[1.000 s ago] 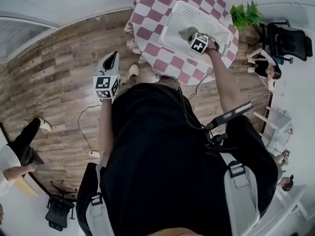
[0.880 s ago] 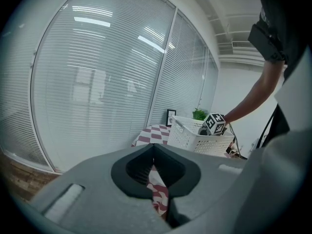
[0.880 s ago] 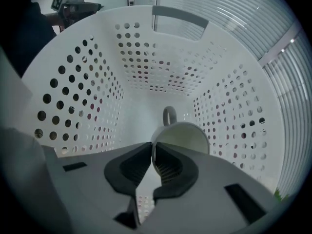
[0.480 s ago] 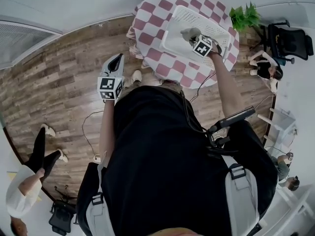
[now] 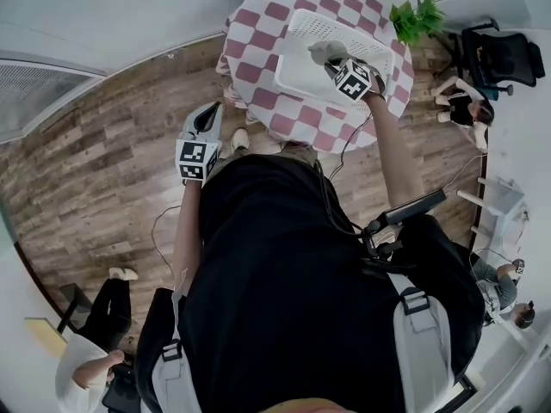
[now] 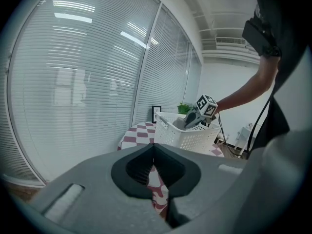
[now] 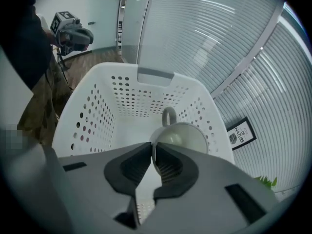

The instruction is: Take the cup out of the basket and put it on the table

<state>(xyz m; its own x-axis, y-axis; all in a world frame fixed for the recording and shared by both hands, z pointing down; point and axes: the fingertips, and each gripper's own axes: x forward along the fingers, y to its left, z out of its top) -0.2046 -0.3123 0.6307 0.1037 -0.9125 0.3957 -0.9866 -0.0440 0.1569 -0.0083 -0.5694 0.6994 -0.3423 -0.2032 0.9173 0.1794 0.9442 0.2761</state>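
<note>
Two grippers, one job. Left gripper [image 5: 205, 117] hung off the table's [image 5: 254, 33] near-left edge, over the wood floor [image 5: 103, 162], jaws together on nothing. I judged it parked there to stay out of the lift.

Basket [image 5: 297, 67] sat on the checked cloth. Right gripper [image 7: 152, 147] pointed steeply down into it, jaws pinched on the cup's [image 7: 184, 136] near rim, handle on the far side. A rim grip made sense to me: the jaws looked too narrow to straddle the whole cup.

Cup hung inside the basket's outline, not over cloth yet. Perforated walls stood near on every side, so the way out read as straight up.

Bare cloth showed left of the basket. Less showed on the right, towards the plant [image 5: 411, 20].
</note>
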